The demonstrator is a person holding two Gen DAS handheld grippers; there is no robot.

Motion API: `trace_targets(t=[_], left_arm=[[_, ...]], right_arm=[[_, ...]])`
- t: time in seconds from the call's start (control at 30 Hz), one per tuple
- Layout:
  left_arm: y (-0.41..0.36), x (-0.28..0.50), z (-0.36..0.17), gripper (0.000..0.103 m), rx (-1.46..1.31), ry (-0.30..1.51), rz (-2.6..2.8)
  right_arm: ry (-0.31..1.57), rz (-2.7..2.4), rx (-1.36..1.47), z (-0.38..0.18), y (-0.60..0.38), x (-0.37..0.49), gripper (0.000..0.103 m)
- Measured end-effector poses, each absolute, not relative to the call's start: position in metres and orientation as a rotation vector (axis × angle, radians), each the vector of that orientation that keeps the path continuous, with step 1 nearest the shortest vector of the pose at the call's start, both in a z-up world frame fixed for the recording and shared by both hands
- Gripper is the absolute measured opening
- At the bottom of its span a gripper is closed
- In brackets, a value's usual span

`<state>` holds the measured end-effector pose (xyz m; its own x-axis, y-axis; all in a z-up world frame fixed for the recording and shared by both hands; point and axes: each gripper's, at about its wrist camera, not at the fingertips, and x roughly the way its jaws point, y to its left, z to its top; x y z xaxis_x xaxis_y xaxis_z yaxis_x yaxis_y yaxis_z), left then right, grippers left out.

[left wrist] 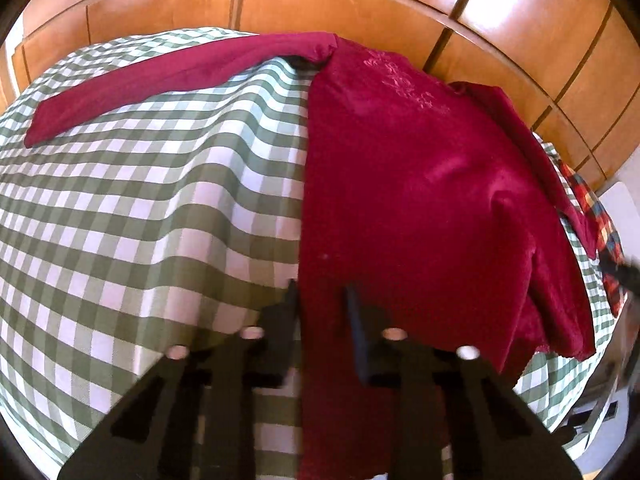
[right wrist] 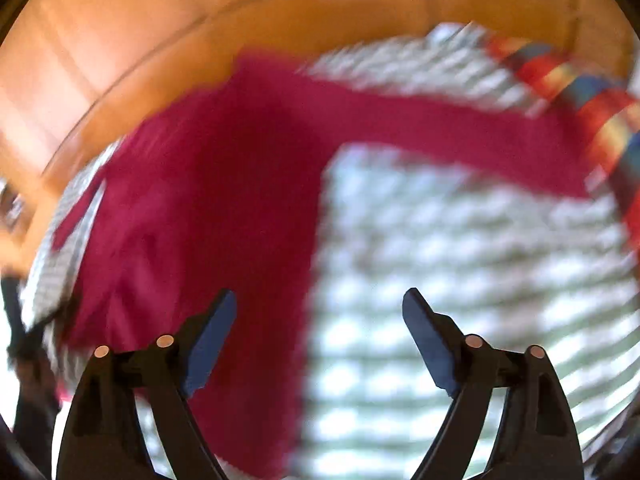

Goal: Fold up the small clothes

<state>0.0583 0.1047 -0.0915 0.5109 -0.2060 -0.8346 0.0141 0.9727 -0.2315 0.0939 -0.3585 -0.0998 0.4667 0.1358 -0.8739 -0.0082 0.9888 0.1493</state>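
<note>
A dark red long-sleeved top [left wrist: 420,184] lies spread on a green-and-white checked cloth [left wrist: 140,200], one sleeve [left wrist: 160,80] stretched out to the left. My left gripper [left wrist: 322,294] sits at the top's near left edge, its fingers drawn close with the red fabric pinched between them. The right wrist view is blurred. There the same red top [right wrist: 208,200] shows, its other sleeve [right wrist: 440,132] running right. My right gripper [right wrist: 320,304] hangs open above the top's edge and the checked cloth [right wrist: 460,260], with nothing between its fingers.
Brown wooden panels [left wrist: 360,0] run behind the checked surface. A multicoloured plaid cloth [left wrist: 604,232] lies at the far right edge, also seen as a plaid cloth [right wrist: 592,92] in the right wrist view. A dark blurred shape [left wrist: 628,276] shows at the right rim.
</note>
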Motion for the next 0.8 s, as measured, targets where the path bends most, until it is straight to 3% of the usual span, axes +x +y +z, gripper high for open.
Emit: trace_targets(t=[0.03, 0.07, 0.1, 0.13, 0.17, 0.5, 0.8], left_arm=[[0.102, 0.059, -0.091, 0.01, -0.191, 1.024, -0.131], [0.098, 0.058, -0.09, 0.009, -0.168, 1.018, -0.127], [0.096, 0.057, -0.088, 0.008, -0.151, 1.013, -0.121], [0.093, 0.057, -0.086, 0.008, -0.137, 1.008, -0.118], [0.093, 0.057, -0.081, 0.008, -0.128, 0.998, -0.12], [0.147, 0.034, -0.016, 0.007, -0.356, 0.917, -0.216], [0.134, -0.012, -0.079, 0.007, -0.238, 1.153, -0.144]], right_arm=[[1.118, 0.122, 0.113, -0.113, -0.345, 0.087, 0.067], [1.124, 0.117, 0.057, -0.122, -0.331, 0.08, 0.066], [1.103, 0.099, 0.007, -0.123, -0.325, 0.077, 0.052], [1.099, 0.112, -0.019, -0.12, -0.318, 0.075, 0.021], [1.107, 0.138, 0.002, -0.116, -0.317, 0.075, 0.01], [0.93, 0.195, 0.051, -0.019, -0.352, 0.041, 0.009], [1.199, 0.157, 0.064, -0.109, -0.359, -0.009, 0.009]])
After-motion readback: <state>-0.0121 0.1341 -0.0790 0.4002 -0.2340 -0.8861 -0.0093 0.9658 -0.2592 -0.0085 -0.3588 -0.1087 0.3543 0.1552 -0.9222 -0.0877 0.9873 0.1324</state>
